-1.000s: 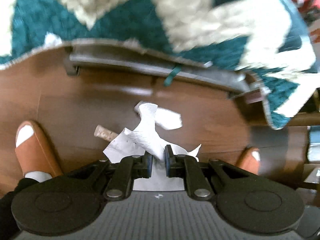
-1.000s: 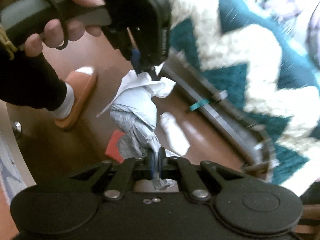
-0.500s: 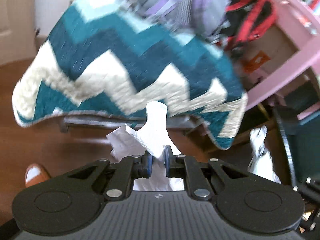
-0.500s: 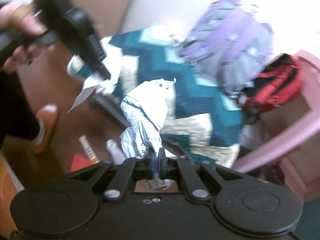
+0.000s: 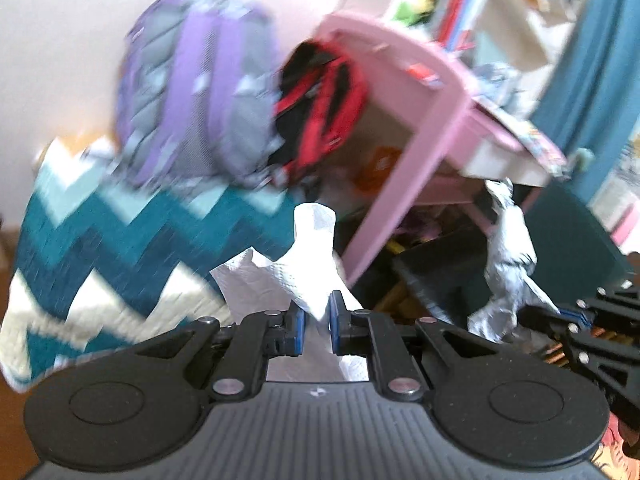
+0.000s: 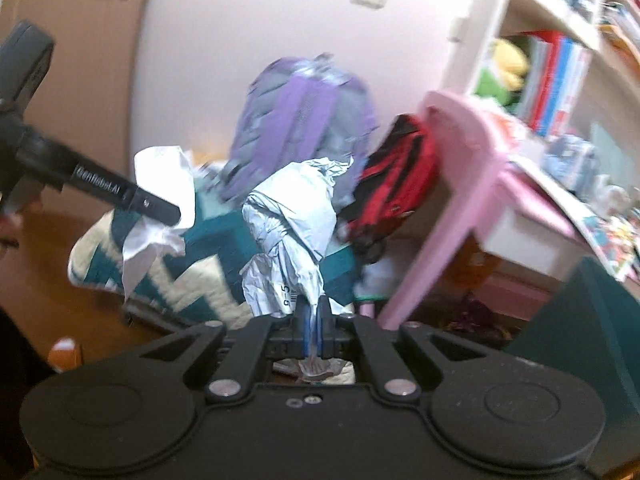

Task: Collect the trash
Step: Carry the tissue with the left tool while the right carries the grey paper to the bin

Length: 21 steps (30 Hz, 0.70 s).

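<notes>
Left wrist view, left to right: teal-and-cream zigzag quilted blanket point(image 5: 100, 248), blurred purple-grey backpack point(image 5: 192, 96) above it, red-and-black bag point(image 5: 320, 108) beside that, tilted pink plastic table point(image 5: 424, 136) with clutter on top, teal curtain point(image 5: 600, 52) far right. Left gripper point(image 5: 316, 320) has its jaws pinched almost together on a crumpled white paper towel point(image 5: 308, 268), which sticks up in front of the blanket edge and table leg. To its right the right gripper point(image 5: 560, 316) holds a crumpled silvery-white plastic wrapper point(image 5: 508, 256), hanging upright before the dark space under the table

Right wrist view: left gripper point(image 6: 168, 210) at left with the paper towel point(image 6: 160, 200) drooping from its tip, right gripper point(image 6: 314, 320) clamped nearly tight on the wrapper point(image 6: 292, 236), which blocks part of the backpack point(image 6: 304, 120); bag point(image 6: 396, 176), table point(image 6: 452, 184), white bookshelf with books point(image 6: 548, 60) at right
</notes>
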Motion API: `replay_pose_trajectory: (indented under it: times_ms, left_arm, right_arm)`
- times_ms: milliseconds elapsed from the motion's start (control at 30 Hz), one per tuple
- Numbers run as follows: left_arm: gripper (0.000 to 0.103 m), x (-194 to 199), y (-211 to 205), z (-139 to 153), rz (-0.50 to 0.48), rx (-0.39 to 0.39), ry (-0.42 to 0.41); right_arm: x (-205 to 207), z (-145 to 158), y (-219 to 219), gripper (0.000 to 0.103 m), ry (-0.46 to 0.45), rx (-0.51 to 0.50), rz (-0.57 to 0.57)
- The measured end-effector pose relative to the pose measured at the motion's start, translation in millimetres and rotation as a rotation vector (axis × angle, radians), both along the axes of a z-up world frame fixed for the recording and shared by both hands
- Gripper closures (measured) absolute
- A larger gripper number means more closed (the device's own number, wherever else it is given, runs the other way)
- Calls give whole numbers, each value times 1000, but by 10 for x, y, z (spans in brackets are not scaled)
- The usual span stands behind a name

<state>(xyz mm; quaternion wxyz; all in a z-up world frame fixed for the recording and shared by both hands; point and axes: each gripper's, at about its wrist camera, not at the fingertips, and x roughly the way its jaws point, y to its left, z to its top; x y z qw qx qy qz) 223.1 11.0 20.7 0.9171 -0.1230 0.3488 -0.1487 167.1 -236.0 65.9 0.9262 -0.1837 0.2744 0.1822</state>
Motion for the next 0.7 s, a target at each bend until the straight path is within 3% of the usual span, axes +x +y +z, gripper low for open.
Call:
replay_pose_trajectory:
  times_ms: [167,433,700]
  left_arm:
    - [91,-10,-545,500,-103,29,-101]
    - [91,-40,-1461,1123,-263,58,-227]
    - [91,-16,-2334,1592,-407,58,-299]
  right_arm:
    - [-96,361,-370,101,-46,14,-73]
    - [-84,835,-1070,101,-23,93,-218]
    - [-63,1254,-1950,101,1,150,-392]
